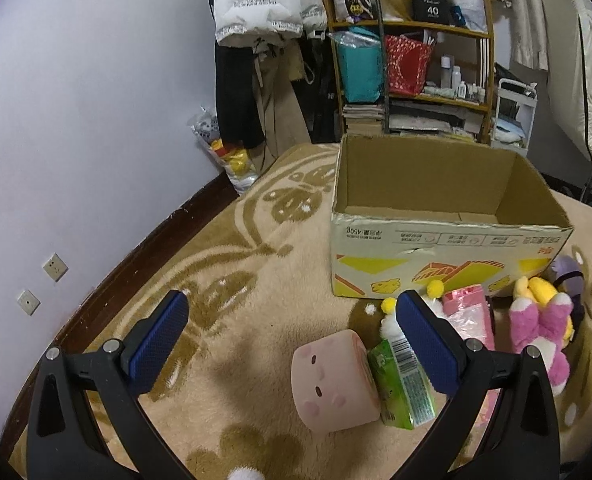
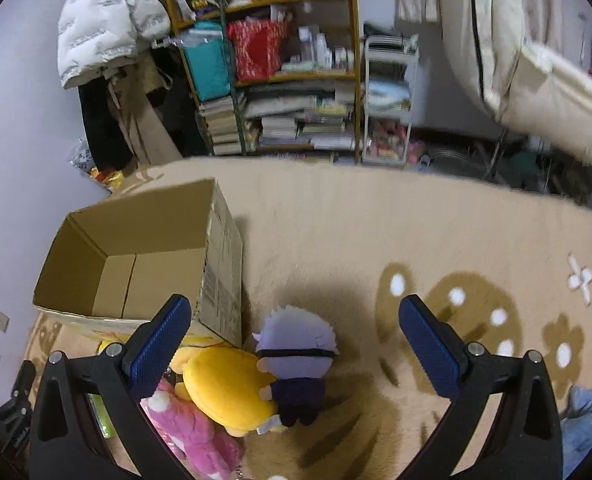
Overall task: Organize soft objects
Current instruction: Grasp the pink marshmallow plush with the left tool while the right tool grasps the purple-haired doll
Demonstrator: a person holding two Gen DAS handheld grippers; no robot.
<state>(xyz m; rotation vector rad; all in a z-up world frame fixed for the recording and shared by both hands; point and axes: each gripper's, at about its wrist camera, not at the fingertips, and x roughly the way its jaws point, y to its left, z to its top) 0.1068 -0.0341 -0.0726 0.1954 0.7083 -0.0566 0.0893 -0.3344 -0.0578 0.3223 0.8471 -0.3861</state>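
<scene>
- Cluttered bedroom, with a bookshelf and hanging coats behind; a beige floral carpet carries an open cardboard box that looks empty in both views.
- Nothing appears sorted yet: every soft thing in sight lies on the carpet outside the box, so the whole job seems left to do.
- Near the box's front, seen from the left wrist: a pink cube plush with a small face, touching a green packet; just beyond, a pink packet and a pink-and-yellow plush toy.
- From the right wrist, a purple-haired doll stands beside the box's corner, against a yellow plush and a pink furry toy.
- Left gripper hovers above the carpet, jaws spread wide and holding nothing, the cube plush lying low between its fingers.
- Right gripper is likewise spread wide and empty, tilted down over the doll, which sits between its blue pads but apart from both.
- A first pickup looks likely from either side.
</scene>
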